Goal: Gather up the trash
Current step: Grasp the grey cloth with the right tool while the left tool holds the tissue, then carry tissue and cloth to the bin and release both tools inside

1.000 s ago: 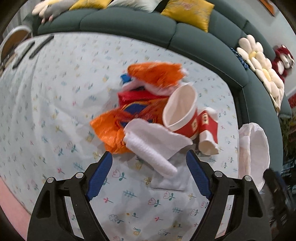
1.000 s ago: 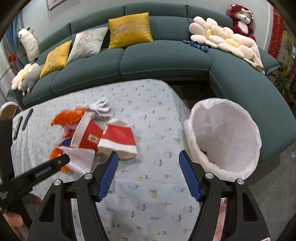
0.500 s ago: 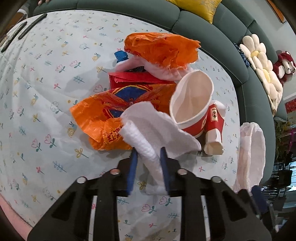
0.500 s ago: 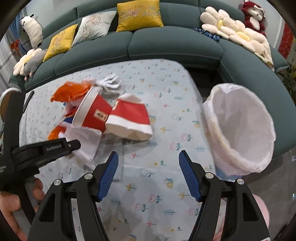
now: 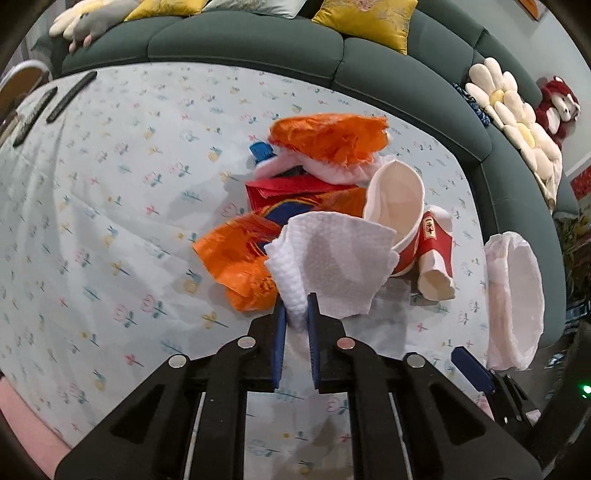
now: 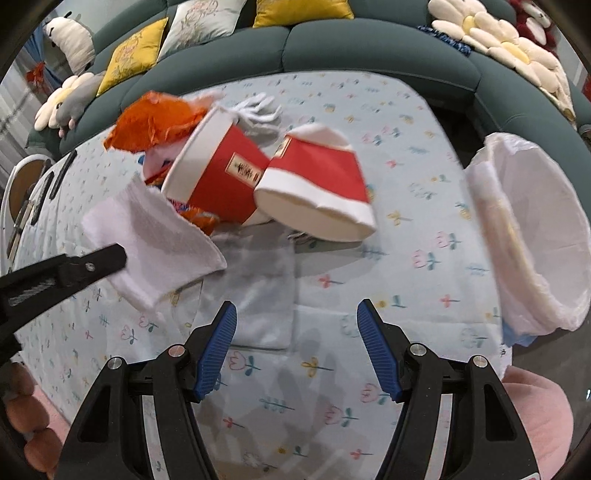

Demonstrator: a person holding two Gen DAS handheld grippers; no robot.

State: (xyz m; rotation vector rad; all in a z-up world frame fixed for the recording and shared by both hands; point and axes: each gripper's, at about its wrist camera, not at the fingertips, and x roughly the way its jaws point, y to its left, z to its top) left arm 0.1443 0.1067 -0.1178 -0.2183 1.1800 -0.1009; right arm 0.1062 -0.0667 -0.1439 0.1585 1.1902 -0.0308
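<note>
My left gripper (image 5: 295,314) is shut on a white paper towel (image 5: 332,258), lifted a little off the floral tablecloth (image 5: 110,221); it shows in the right wrist view too (image 6: 155,240). Behind it lies a trash pile: orange wrappers (image 5: 325,140), a red packet (image 5: 288,188), two red paper cups (image 6: 225,173) (image 6: 317,184) on their sides. My right gripper (image 6: 295,332) is open and empty above the cloth, in front of the cups. A white-lined trash bin (image 6: 535,236) stands off the table's right edge.
A green sofa (image 5: 258,48) with yellow cushions (image 5: 362,22) and plush toys curves behind the table. Two dark remotes (image 5: 70,96) lie at the table's far left. A flat white tissue (image 6: 258,280) lies on the cloth before my right gripper.
My left gripper closed on the paper towel and raised it. My right gripper moved forward and lower toward the cups, staying open.
</note>
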